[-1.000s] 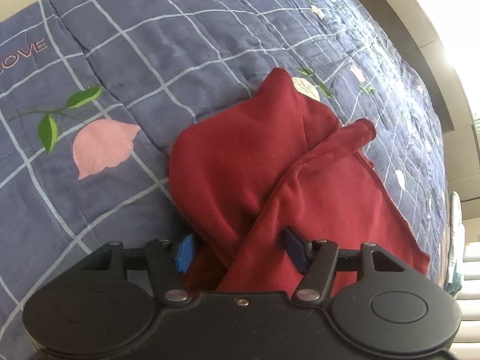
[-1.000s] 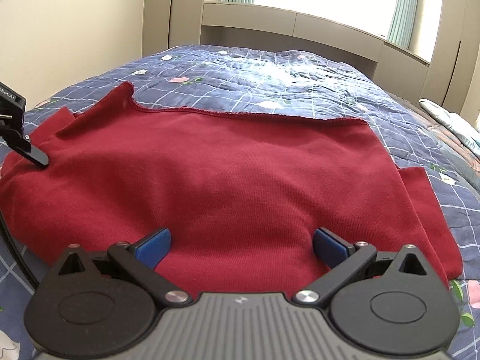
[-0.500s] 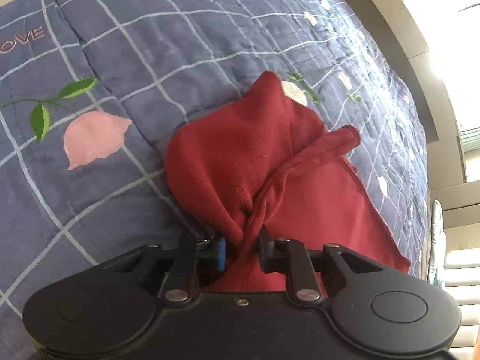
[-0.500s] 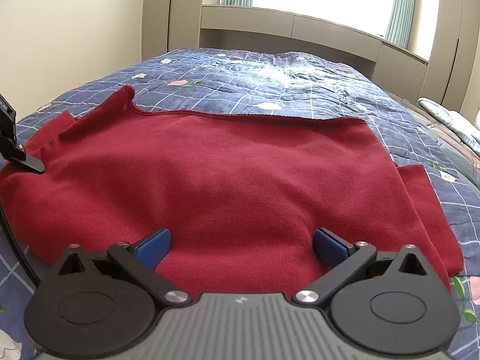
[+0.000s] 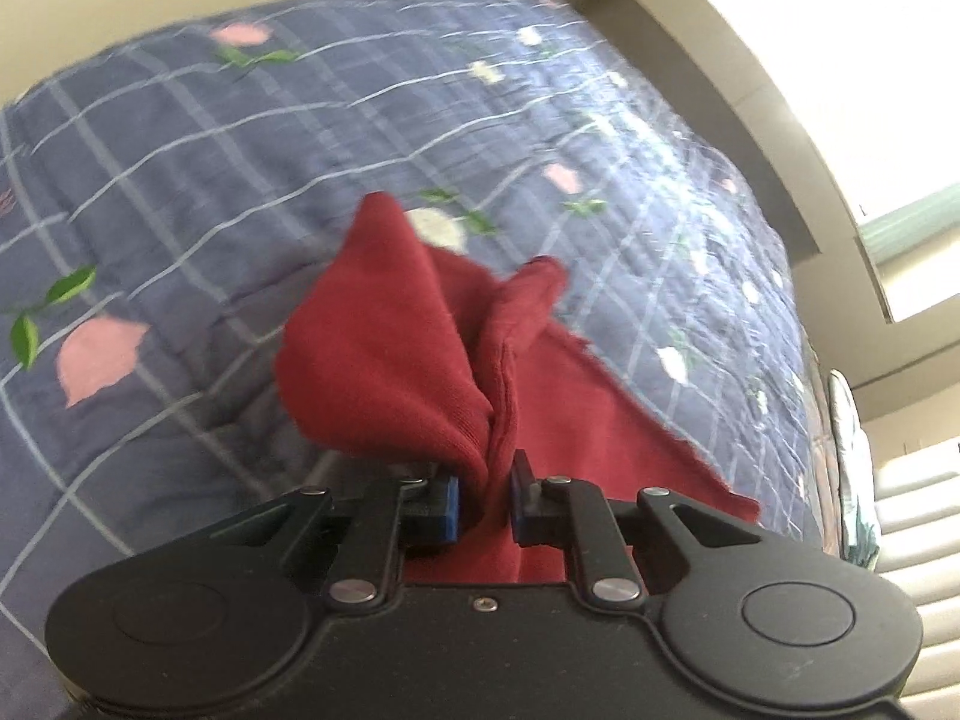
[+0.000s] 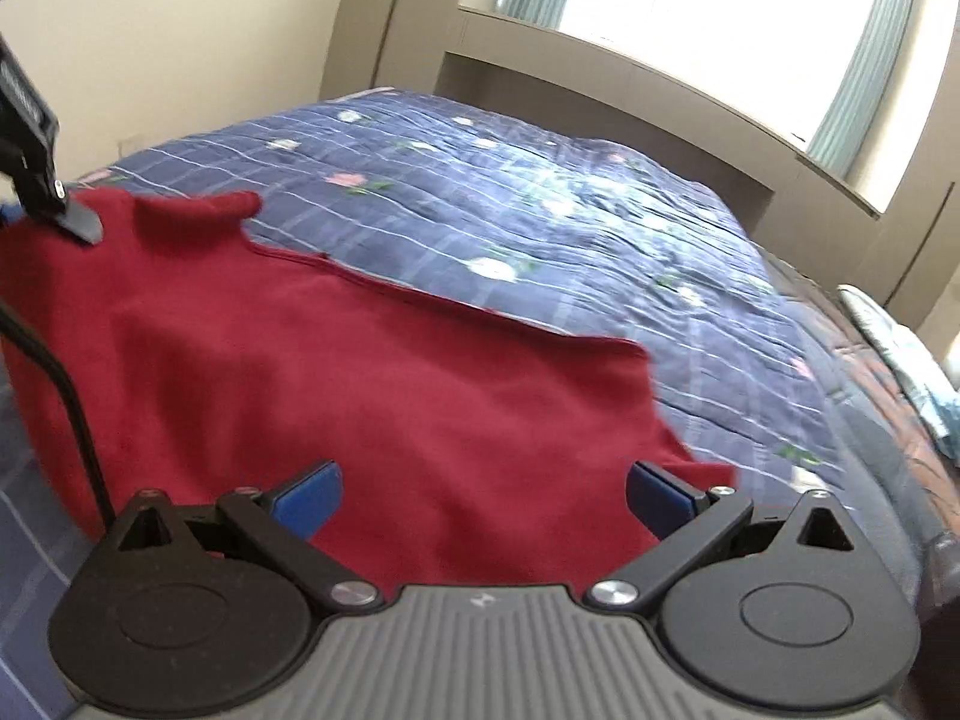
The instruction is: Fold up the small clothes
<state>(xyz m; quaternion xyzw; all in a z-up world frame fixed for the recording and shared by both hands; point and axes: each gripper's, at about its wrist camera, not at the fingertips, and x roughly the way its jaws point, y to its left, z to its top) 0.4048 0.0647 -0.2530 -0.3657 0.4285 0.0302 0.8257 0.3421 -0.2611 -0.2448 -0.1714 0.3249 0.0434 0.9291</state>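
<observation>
A dark red garment [image 6: 360, 384] lies spread on a blue checked bedspread [image 6: 540, 210]. In the left wrist view my left gripper [image 5: 483, 501] is shut on a bunched fold of the red garment [image 5: 384, 354] and holds it lifted off the bed. In the right wrist view my right gripper [image 6: 480, 495] is open, its blue pads over the near edge of the garment with nothing pinched. The left gripper's tool shows at the far left of the right wrist view [image 6: 36, 180], on the raised corner.
The bedspread [image 5: 270, 138] has pink flowers and green leaves. A beige headboard ledge [image 6: 630, 96] and a bright window stand at the far end. A beige wall is on the left. A light folded cloth [image 6: 900, 354] lies at the bed's right edge.
My left gripper closed on the garment's fold and lifted it off the bed. The garment's left corner rose and its far edge now slants. The right gripper stayed open.
</observation>
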